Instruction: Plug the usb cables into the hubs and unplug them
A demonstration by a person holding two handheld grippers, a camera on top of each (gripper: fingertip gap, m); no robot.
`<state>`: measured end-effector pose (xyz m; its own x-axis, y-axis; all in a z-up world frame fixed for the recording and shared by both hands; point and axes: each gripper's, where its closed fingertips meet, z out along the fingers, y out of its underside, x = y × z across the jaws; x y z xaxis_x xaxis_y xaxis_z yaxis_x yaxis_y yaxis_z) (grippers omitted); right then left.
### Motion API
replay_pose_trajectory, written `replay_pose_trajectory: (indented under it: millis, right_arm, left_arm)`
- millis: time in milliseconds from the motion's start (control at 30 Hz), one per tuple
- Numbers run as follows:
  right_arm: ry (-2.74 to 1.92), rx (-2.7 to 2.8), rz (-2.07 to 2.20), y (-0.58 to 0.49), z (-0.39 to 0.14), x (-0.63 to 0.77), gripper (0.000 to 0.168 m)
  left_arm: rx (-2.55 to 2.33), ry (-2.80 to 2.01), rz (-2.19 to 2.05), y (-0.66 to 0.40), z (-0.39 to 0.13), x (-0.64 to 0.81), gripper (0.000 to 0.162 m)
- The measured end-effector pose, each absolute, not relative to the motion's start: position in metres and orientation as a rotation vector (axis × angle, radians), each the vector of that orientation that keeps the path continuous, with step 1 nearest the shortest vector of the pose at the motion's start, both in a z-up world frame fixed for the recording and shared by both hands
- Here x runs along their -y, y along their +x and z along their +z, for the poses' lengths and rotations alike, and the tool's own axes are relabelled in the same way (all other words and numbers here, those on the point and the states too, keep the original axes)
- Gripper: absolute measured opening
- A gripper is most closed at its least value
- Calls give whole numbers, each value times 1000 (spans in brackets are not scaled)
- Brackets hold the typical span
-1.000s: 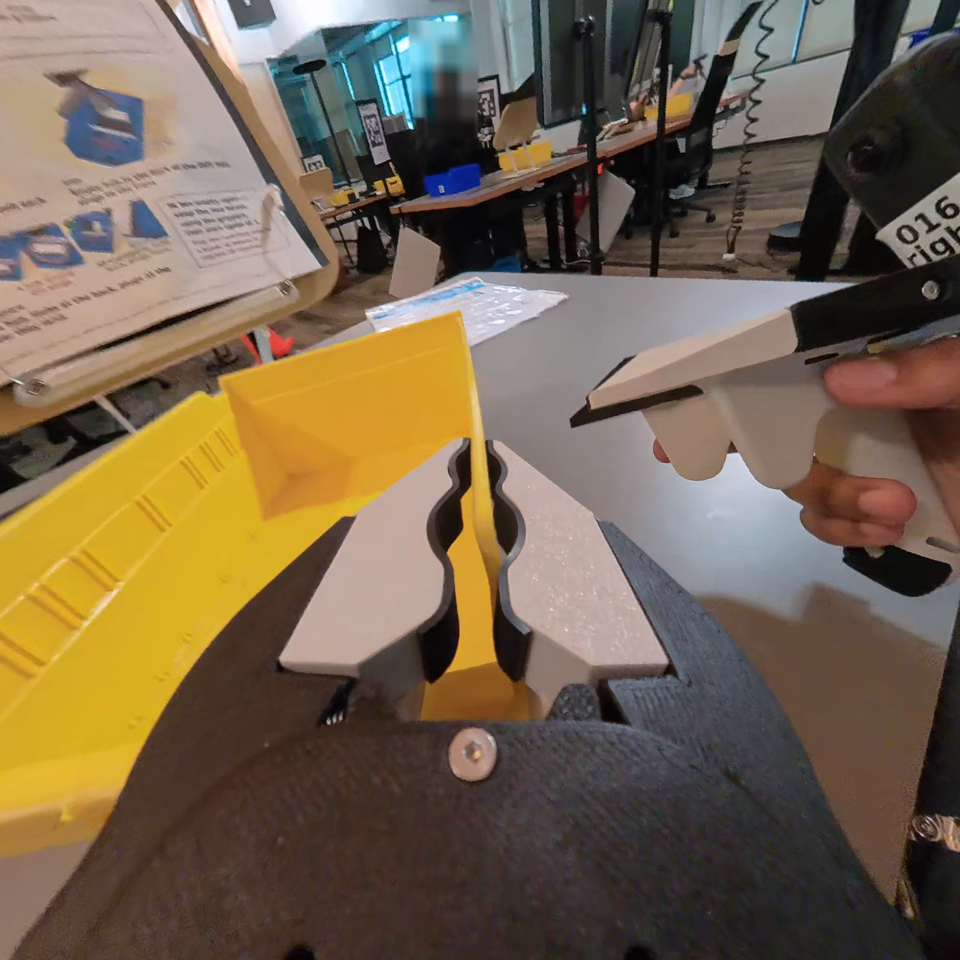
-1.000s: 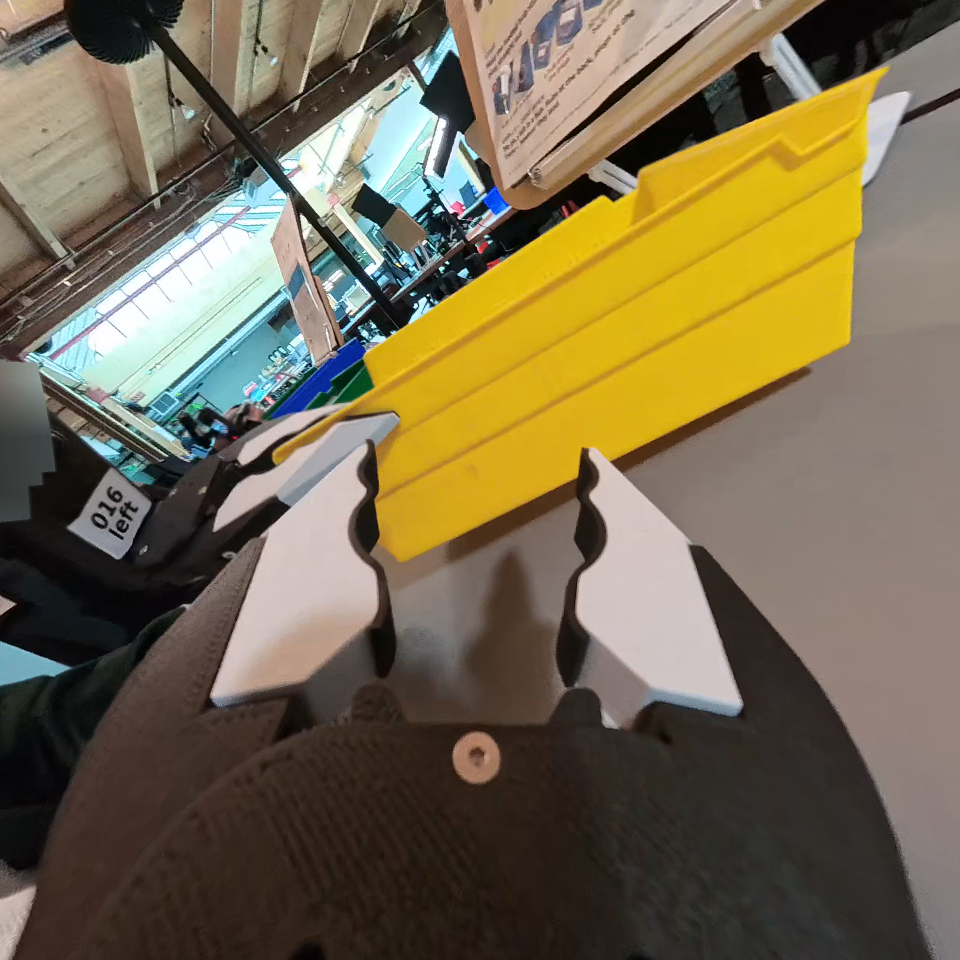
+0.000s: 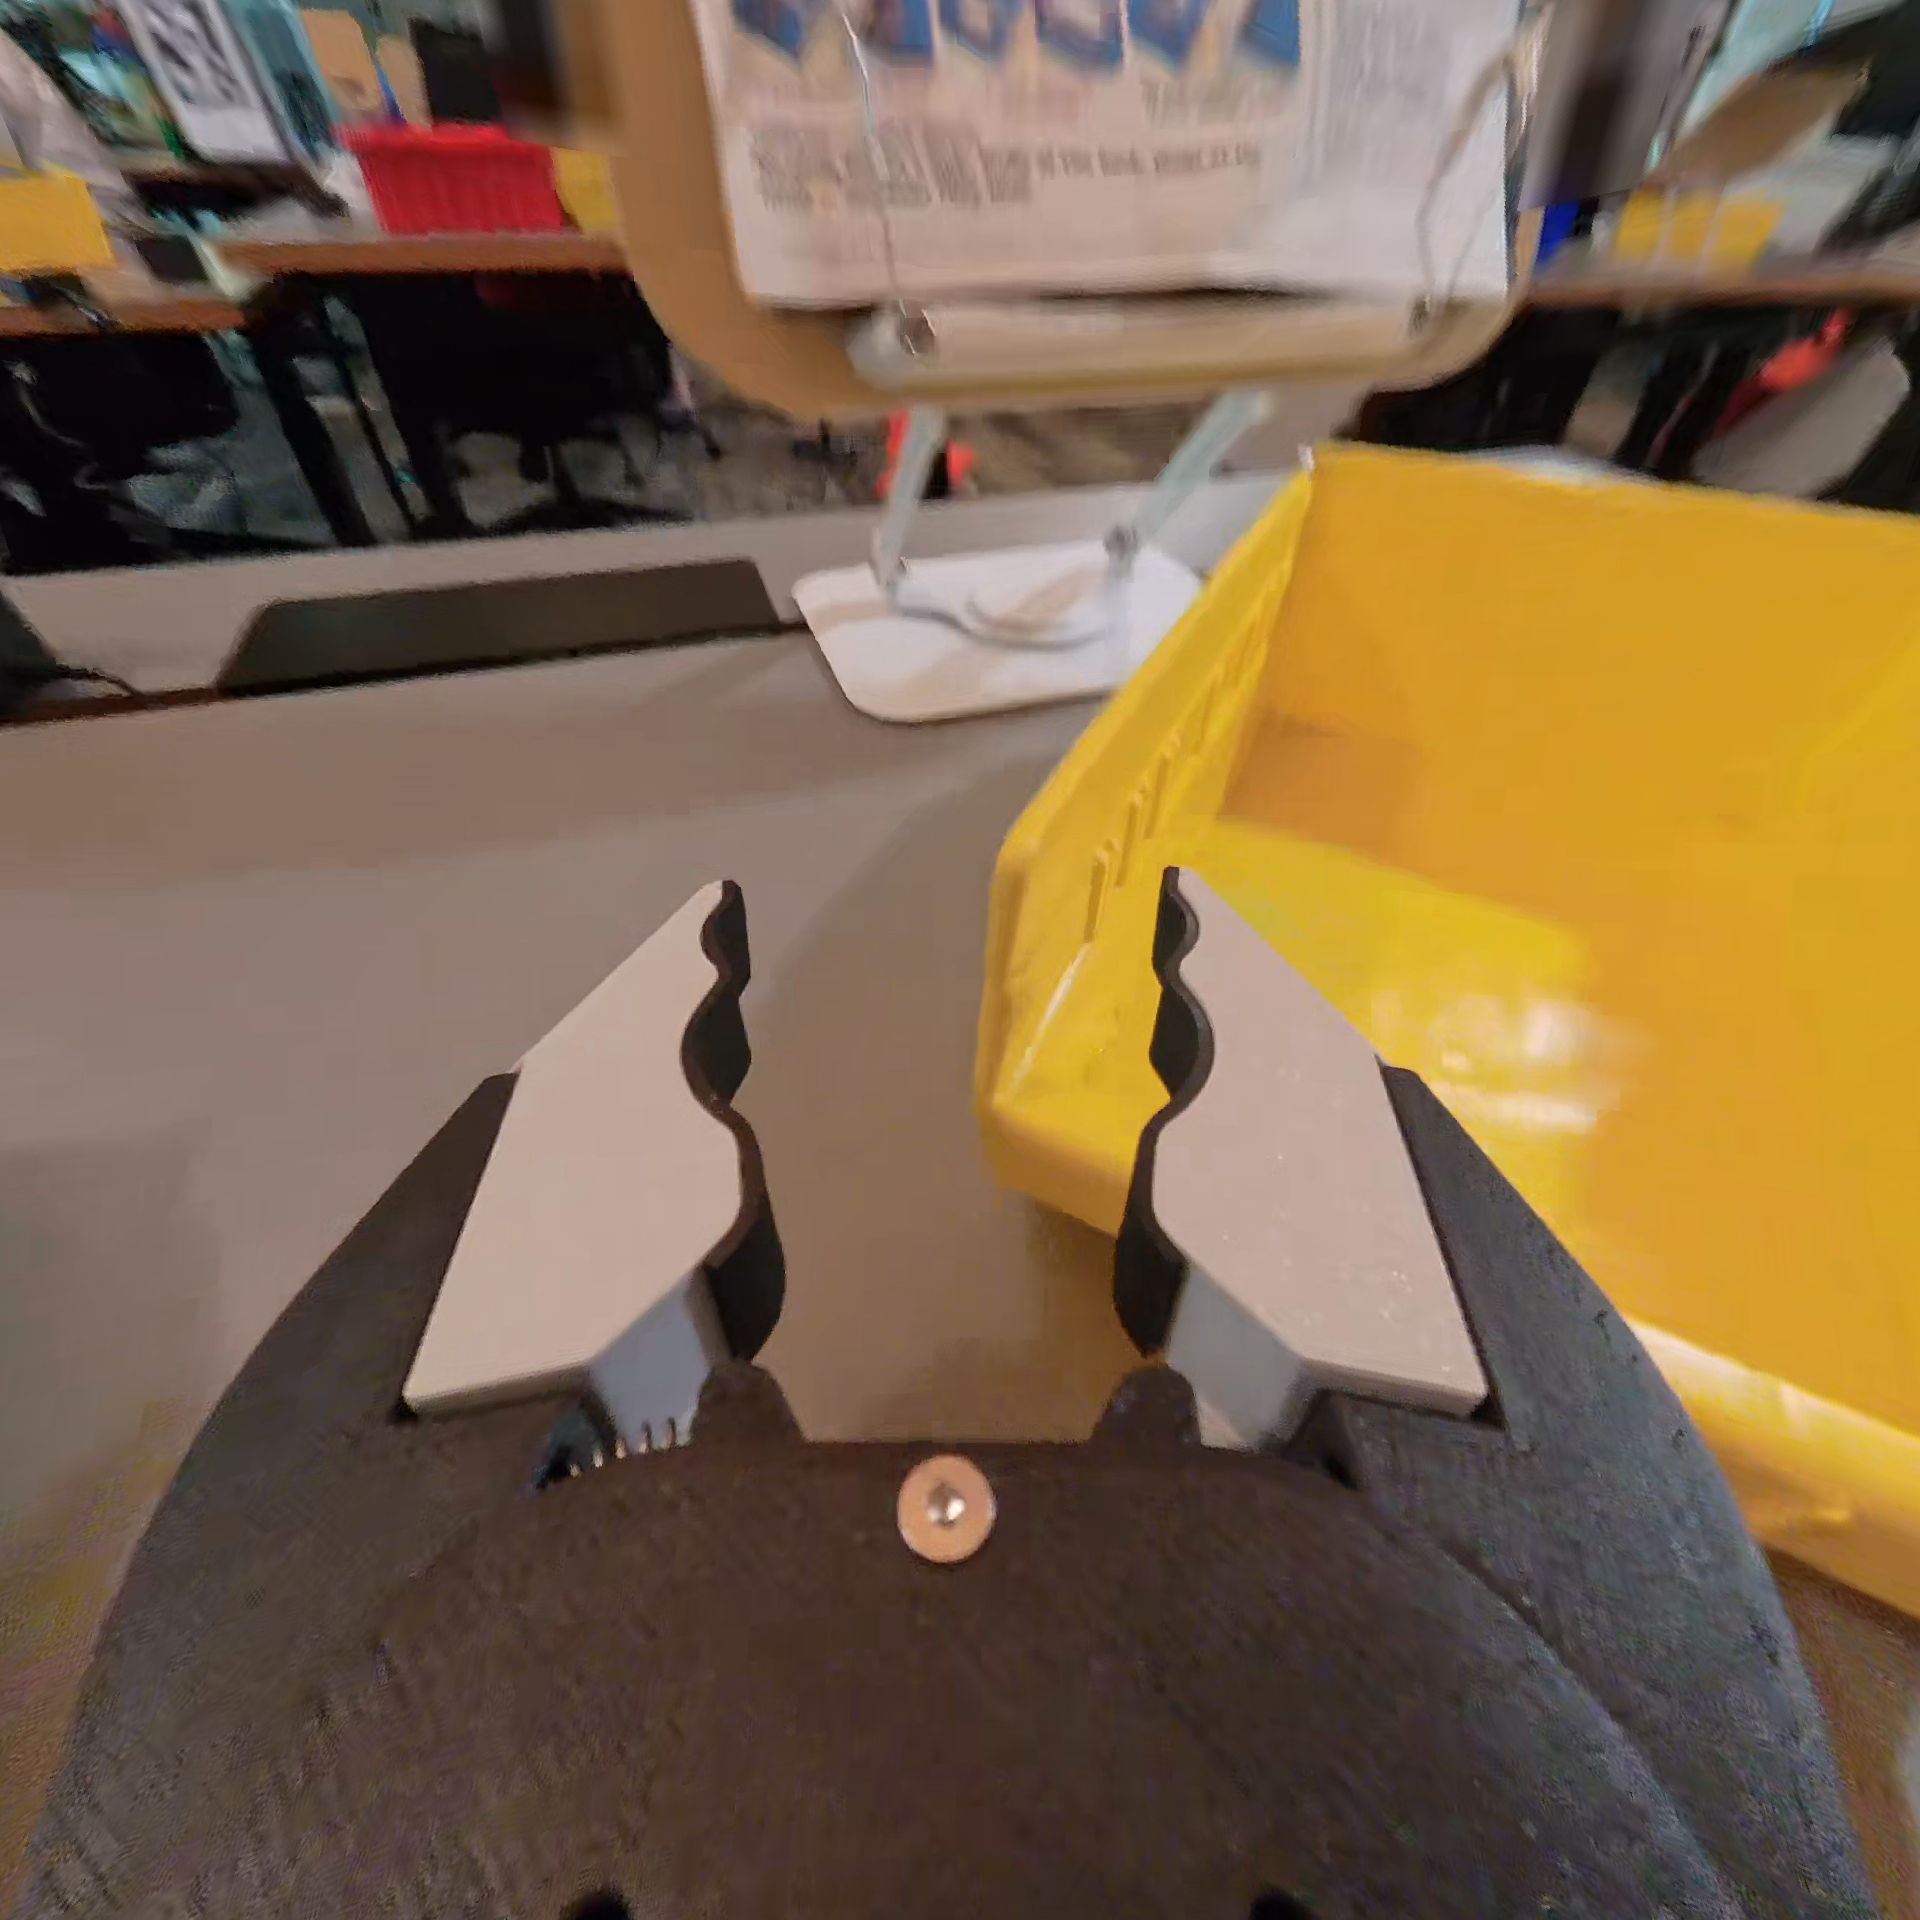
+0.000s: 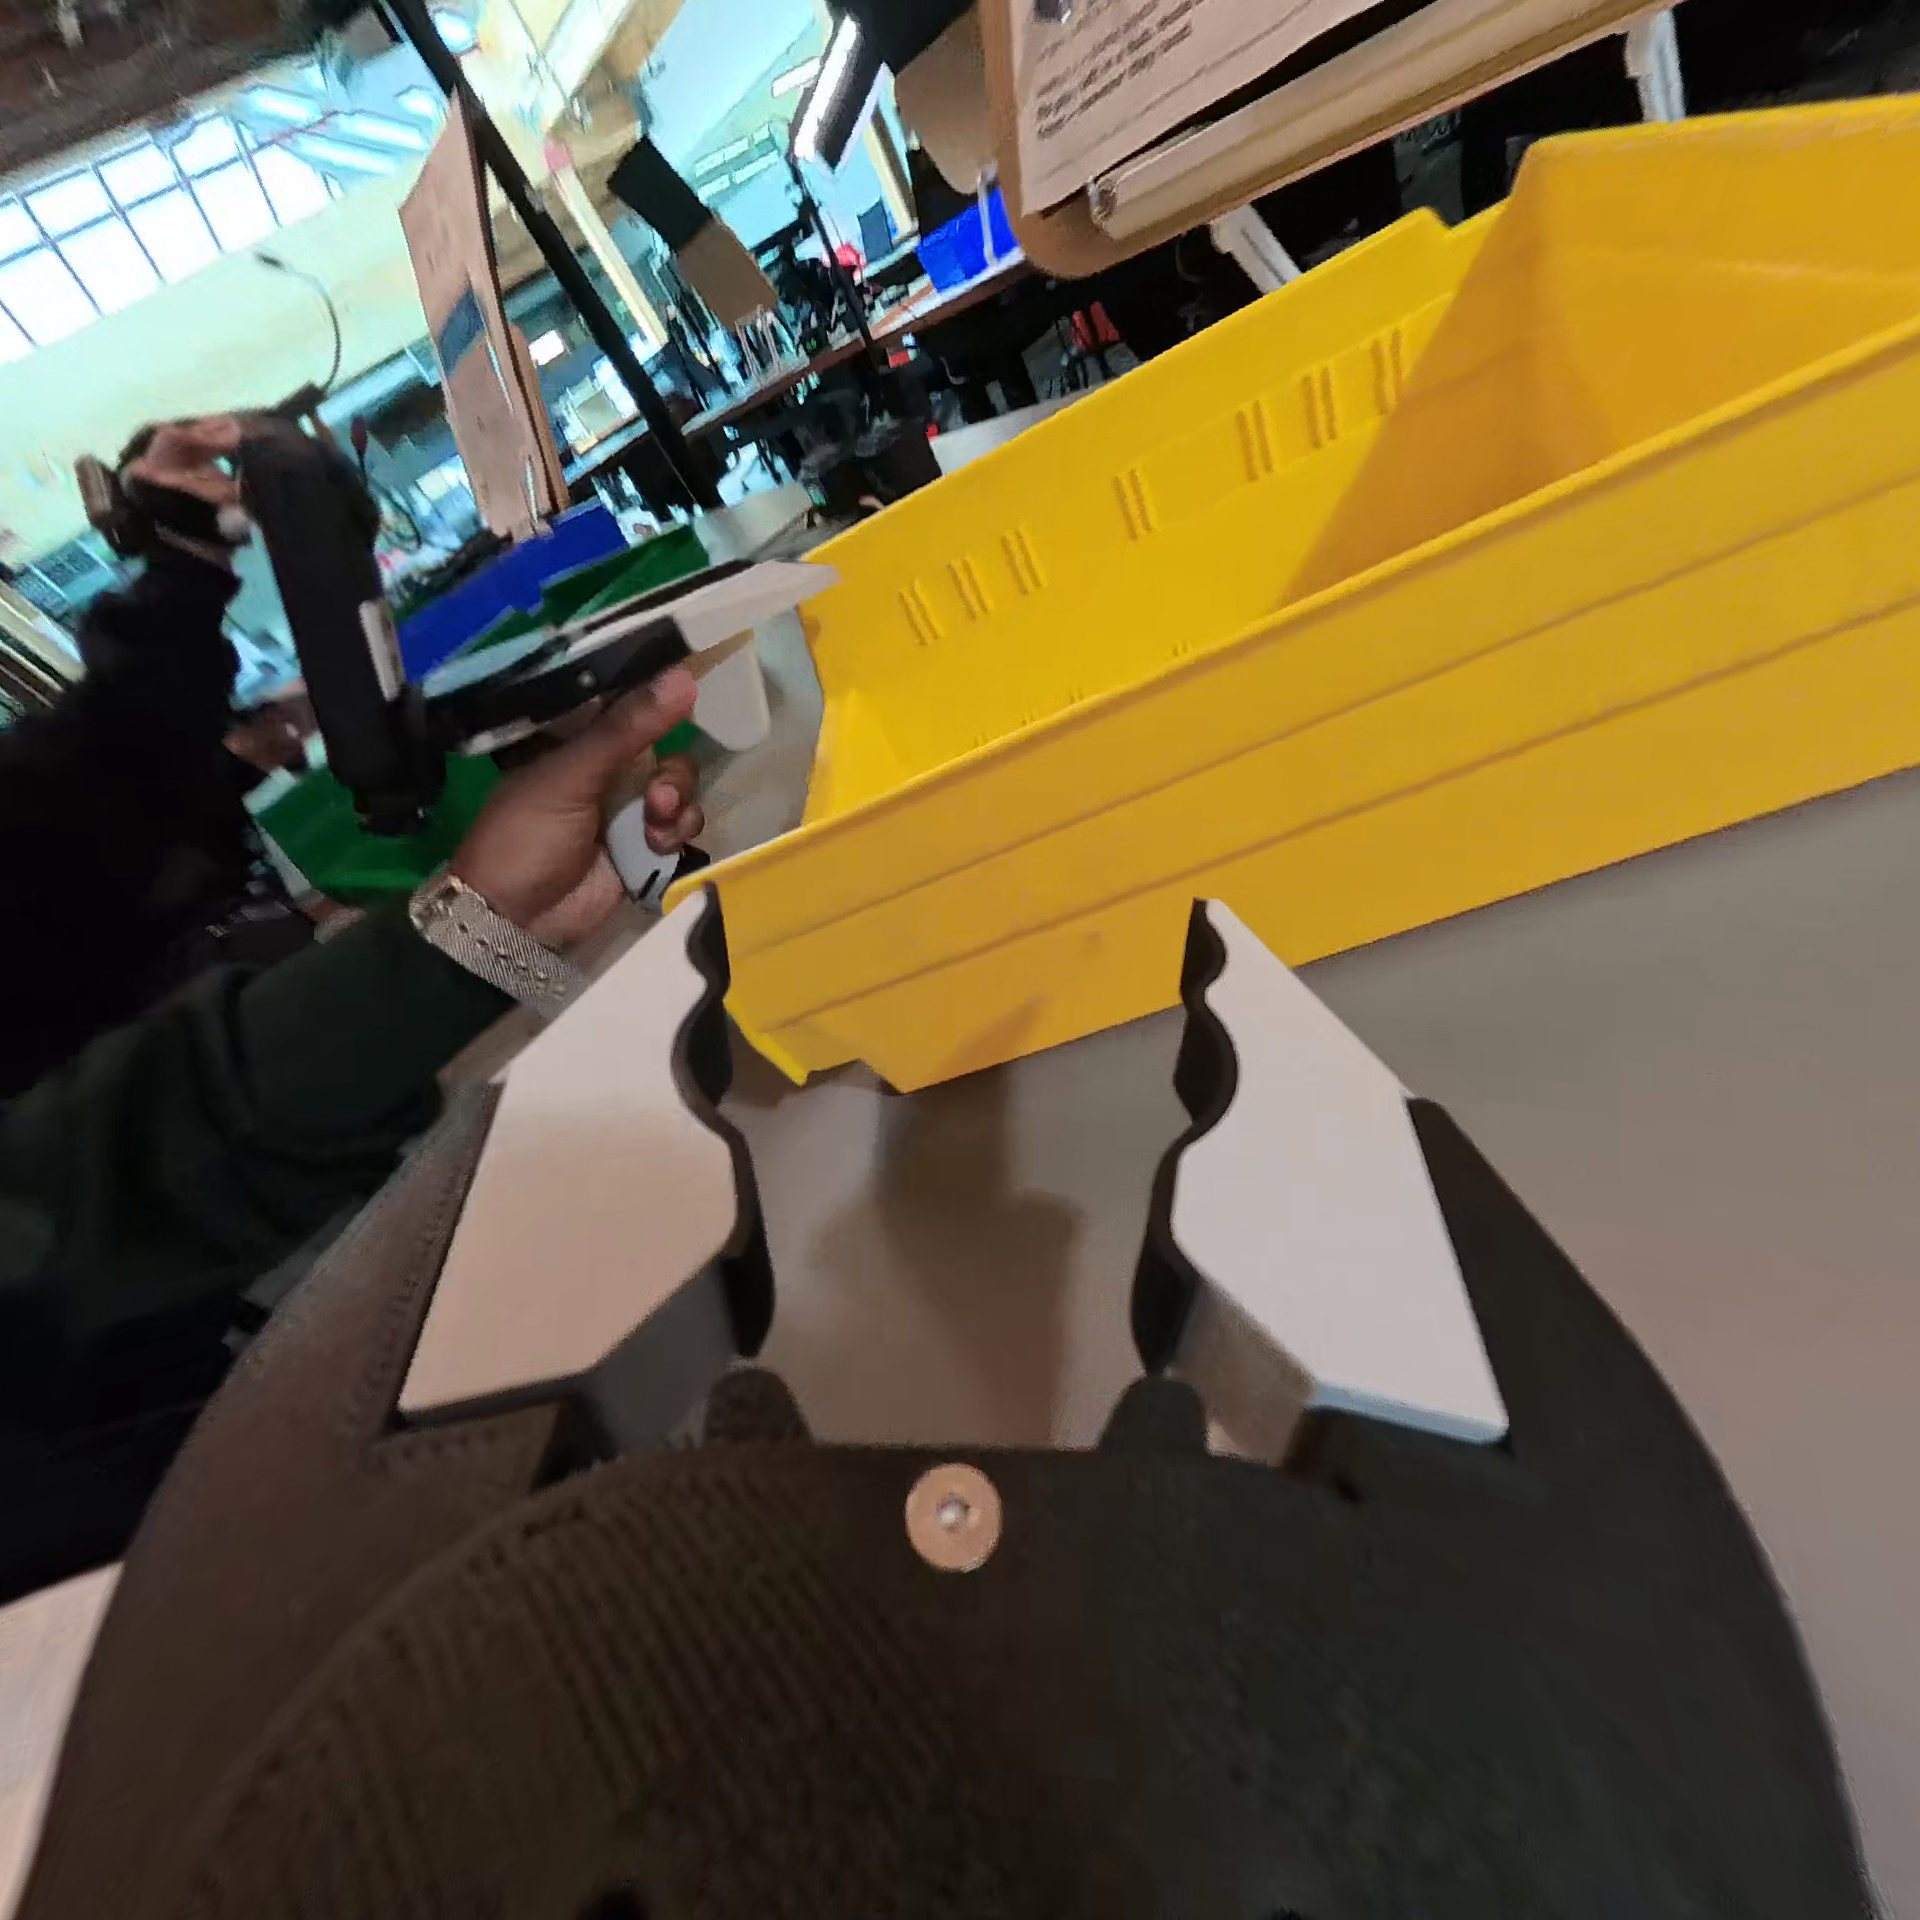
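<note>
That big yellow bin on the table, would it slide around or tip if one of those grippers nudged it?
The yellow bin looks like thin moulded plastic and shows nothing inside, so it is probably light and would slide easily on the smooth grey table. It is long and low, so tipping seems unlikely. Its ribbed walls likely keep it fairly stiff.

1. Your left wrist view is motion-blurred; glare shines on the yellow bin [image 3: 1507, 1039] floor.
2. Your right wrist view is sharper; bright windows [image 4: 114, 260] wash out the upper left.
3. Wide-angle bending warps the edges.
</note>
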<state>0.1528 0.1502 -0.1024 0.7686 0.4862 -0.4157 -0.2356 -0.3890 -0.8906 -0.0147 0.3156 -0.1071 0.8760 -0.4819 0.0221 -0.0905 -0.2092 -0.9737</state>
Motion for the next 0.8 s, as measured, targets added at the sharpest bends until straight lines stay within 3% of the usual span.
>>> replay_pose_trajectory:
  millis: [67,133,200,267,333,467,500,567,633,667,800]
  right_arm:
    - [-1843,272,718,143,-109,-147,88]
    - [-1863,333,668,136,-114,-145,89]
    - [-1874,367,632,134,-116,-144,93]
    - [-1879,384,589,141,-117,-145,98]
    - [-1891,375,516,159,-118,-150,100]
    - [-1974,285,278,231,-124,-164,98]
    - [-1989,259,233,251,-125,-166,90]
    - [-2013,230,231,283,-126,-164,59]
    - [-2024,177,277,310,-125,-161,32]
    - [-2030,141,254,328,-126,-160,22]
    - [-2049,99,95,398,-125,-147,3]
  left_arm:
    - [-512,-1825,-432,0,-119,-310,75]
    - [-588,-1810,-507,16,-119,-299,59]
    - [-626,-1789,-497,22,-118,-293,59]
    - [-699,-1763,-507,30,-118,-285,46]
    - [-808,-1713,-610,49,-115,-266,33]
    - [-1161,-1557,-836,94,-116,-206,23]
    - [-1252,-1495,-870,102,-116,-189,23]
    - [-1327,-1405,-901,113,-113,-166,27]
    - [-1349,-1341,-950,119,-108,-152,41]
    - [-1336,-1343,-955,119,-107,-152,31]
    - [-1213,-1389,-973,111,-100,-170,31]
